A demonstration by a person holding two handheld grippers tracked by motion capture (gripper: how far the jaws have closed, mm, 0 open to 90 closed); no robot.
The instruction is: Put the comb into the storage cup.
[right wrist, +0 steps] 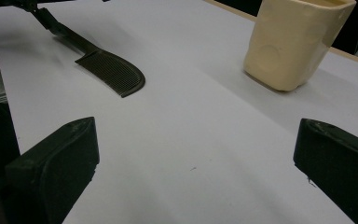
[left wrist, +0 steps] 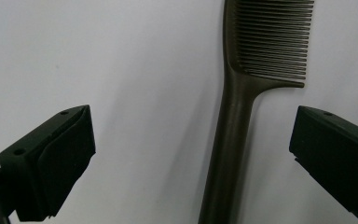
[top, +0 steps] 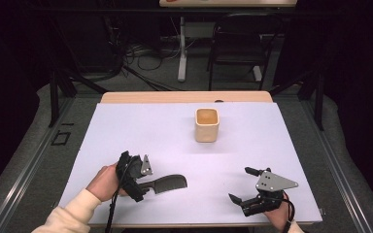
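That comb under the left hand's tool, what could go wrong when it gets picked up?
The comb lies flat on the white table, its thin handle between the open jaws of the left gripper but nearer one jaw. Closing may push it sideways rather than pinch it. Being so flat, it may slip out or the jaws may scrape the table. If it is meant for the cream cup, a knock could tip that.

Both tongs are black. The left tongs trail a black cable behind them, past a cream sleeve. The right tongs carry a grey three-cornered plate with small screws on top.
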